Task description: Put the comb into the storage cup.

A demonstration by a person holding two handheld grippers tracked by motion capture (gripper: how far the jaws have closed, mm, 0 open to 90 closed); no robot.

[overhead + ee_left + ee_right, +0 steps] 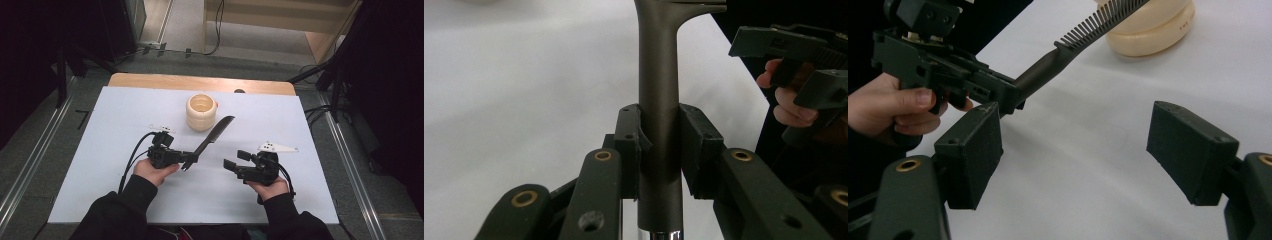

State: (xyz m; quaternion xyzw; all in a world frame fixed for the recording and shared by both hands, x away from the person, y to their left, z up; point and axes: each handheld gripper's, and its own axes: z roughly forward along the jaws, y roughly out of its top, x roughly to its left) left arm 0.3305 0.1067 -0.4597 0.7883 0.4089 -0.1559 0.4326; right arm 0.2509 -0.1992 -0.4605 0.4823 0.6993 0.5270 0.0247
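- Up in the high view, the left gripper [189,160] holds a dark comb [214,135] by its handle. The comb points up and away, toward a cream-colored cup [201,112] that stands on the white worktop [125,125]. The comb's far tip is just beside the cup. The right gripper [237,160] is well apart from the comb, with nothing in it.
- Next, the left gripper view looks along the left gripper [659,150]. Its jaws are clamped on the comb's handle [659,95], one pad on each side. The handle stands straight up between them. The person's other hand [791,102] and its gripper are off to the right.
- Last, the right gripper view shows the right gripper [1073,145] with its jaws wide apart and only worktop [1078,165] between them. Farther off, the left gripper [998,92] holds the comb [1088,27], whose teeth reach in front of the cup [1158,30].
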